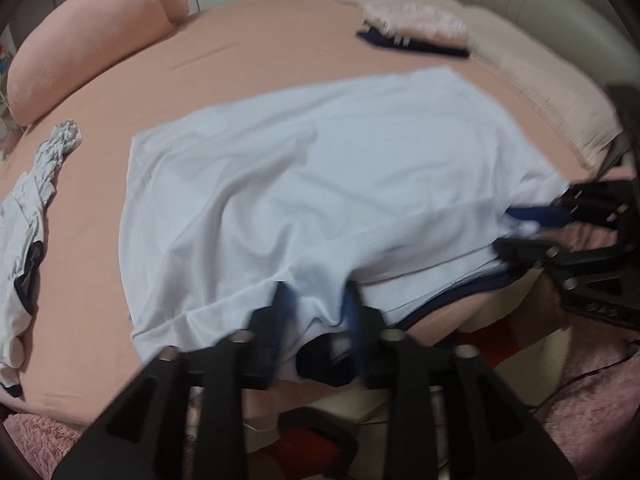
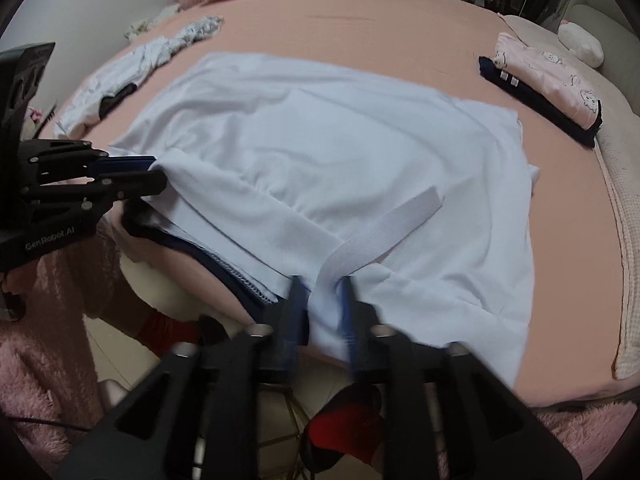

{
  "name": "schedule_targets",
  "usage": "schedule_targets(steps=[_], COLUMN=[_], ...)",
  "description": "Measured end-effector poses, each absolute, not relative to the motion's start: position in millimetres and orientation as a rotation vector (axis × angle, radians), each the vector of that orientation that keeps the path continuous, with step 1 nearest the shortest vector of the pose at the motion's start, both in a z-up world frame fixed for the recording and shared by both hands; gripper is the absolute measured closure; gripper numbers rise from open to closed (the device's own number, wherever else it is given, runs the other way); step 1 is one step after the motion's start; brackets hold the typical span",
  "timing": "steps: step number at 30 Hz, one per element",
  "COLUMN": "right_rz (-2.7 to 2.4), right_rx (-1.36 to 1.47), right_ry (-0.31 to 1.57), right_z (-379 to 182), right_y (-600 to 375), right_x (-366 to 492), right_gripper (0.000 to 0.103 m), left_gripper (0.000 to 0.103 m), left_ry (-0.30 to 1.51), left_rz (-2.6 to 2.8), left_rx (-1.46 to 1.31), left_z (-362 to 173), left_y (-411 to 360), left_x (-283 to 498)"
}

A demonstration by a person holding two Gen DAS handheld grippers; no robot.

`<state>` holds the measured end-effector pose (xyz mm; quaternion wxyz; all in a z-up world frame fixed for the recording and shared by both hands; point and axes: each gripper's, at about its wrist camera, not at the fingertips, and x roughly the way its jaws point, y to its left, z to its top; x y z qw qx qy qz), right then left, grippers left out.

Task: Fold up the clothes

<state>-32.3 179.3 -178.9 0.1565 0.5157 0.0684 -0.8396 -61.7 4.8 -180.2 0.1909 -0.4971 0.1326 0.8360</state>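
**Both grippers at the near hem of the pale shirt**

A pale blue shirt lies spread over the middle of the pink bed, with its near edge hanging a little over the side of the mattress. I judge it is laid flat like this so that the near edge can be lifted and carried toward 12 o'clock for a fold. The dark collar and a dark blue trim show under the near edge, so the cloth is already doubled there.

The left gripper comes in from 6 o'clock in its own view and points steeply down. Its blue fingers stand apart with a bump of the pale cloth between them; whether the pads press on it or are loose, I cannot tell because of the blur.

The right gripper has the same steep pose. Between its fingers passes the hem, near a white band that runs toward 2 o'clock. Here also the jaws are partly apart, and I cannot tell if they pinch.

A folded stack, pink on dark, waits at 2 o'clock in the right view, probably put aside as finished work. A crumpled garment lies at 9 o'clock in the left view, seemingly not yet folded.
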Motion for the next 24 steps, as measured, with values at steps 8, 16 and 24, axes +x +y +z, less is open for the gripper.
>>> schedule_targets(steps=[8, 16, 24], right_rz=[-2.433, -2.456, -2.466], right_rx=[1.441, 1.392, 1.373], right_ry=[0.232, 0.129, 0.017], right_z=[-177.2, -161.2, -148.4], right_y=[176.6, 189.1, 204.8], right_x=[-34.2, -26.7, -18.6], right_gripper=[0.092, 0.099, 0.099], left_gripper=[0.088, 0.094, 0.096], left_ry=[0.363, 0.287, 0.195], left_rz=[2.371, 2.389, 2.378], left_rx=[-1.32, -1.226, -1.192], left_z=[-175.5, -152.5, -144.8], left_y=[11.9, 4.0, -4.0], left_x=[-60.3, -50.3, -45.6])
